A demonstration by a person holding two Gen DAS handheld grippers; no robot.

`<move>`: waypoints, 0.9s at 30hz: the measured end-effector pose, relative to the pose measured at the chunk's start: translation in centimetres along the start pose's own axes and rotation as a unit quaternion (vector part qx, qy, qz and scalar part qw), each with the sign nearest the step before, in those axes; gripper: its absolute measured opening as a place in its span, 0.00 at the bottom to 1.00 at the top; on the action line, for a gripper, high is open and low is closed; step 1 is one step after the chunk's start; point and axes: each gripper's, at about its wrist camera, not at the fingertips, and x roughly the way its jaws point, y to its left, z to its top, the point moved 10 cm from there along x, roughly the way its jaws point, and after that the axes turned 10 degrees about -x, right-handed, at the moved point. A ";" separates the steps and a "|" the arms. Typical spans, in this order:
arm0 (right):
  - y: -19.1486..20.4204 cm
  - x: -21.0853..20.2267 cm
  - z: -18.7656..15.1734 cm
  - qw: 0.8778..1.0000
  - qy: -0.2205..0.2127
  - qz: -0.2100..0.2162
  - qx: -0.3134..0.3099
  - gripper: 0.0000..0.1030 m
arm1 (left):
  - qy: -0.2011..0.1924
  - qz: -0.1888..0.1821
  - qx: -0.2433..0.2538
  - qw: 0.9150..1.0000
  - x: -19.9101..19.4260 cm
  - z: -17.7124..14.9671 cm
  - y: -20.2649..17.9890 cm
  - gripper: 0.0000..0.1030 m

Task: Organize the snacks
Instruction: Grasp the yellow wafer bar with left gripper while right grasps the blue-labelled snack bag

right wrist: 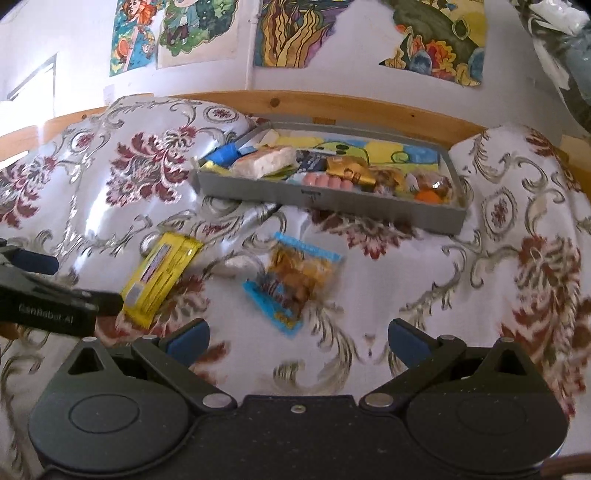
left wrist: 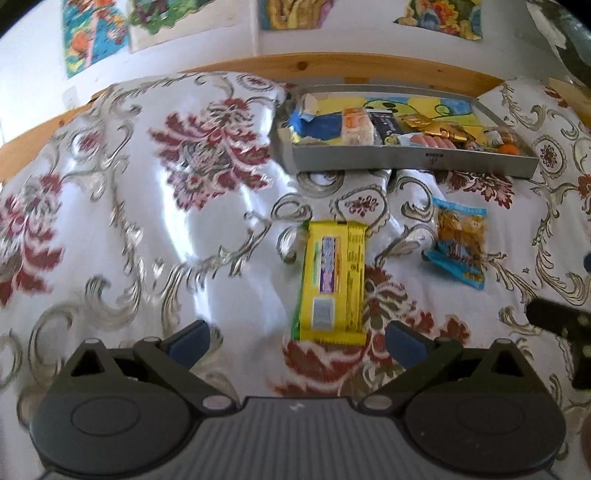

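Observation:
A long yellow snack bar [left wrist: 332, 280] lies on the floral bedspread, just ahead of my left gripper [left wrist: 297, 341], whose blue-padded fingers [left wrist: 190, 341] stand open with nothing between them. To its right lies a blue-edged packet of golden snacks [left wrist: 460, 243]. In the right wrist view the same packet [right wrist: 295, 280] sits just ahead of my right gripper [right wrist: 297, 341], which is open and empty, and the yellow bar [right wrist: 160, 275] lies to the left. A grey tray [left wrist: 406, 157] holding several snacks rests further back; the tray [right wrist: 332, 203] shows in both views.
The bedspread [left wrist: 147, 221] is lumpy and shiny. A wooden bed rail [left wrist: 332, 66] runs behind the tray, under a wall with colourful drawings [right wrist: 291, 33]. The other gripper's body [right wrist: 48, 299] enters the right wrist view at the left edge, and a dark gripper part [left wrist: 565, 325] at the left wrist view's right edge.

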 end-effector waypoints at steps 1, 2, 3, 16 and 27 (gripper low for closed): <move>-0.2 0.6 0.4 1.000 -0.003 -0.002 0.000 0.99 | -0.004 -0.001 0.008 1.000 0.3 0.4 -0.2 1.00; -0.3 1.2 0.9 1.000 -0.007 -0.004 0.002 0.99 | -0.008 -0.002 0.015 1.000 0.6 0.9 -0.4 1.00; -0.5 1.9 1.5 1.000 -0.012 -0.006 0.003 0.99 | -0.012 -0.003 0.021 1.000 0.9 1.3 -0.6 1.00; -1.0 8.5 2.7 0.998 0.032 0.038 0.042 0.99 | 0.005 -0.028 0.077 0.997 5.5 0.9 -2.1 1.00; 0.7 11.3 1.9 0.995 0.078 0.043 0.043 0.93 | 0.005 -0.060 0.123 0.991 7.2 0.6 -3.4 0.99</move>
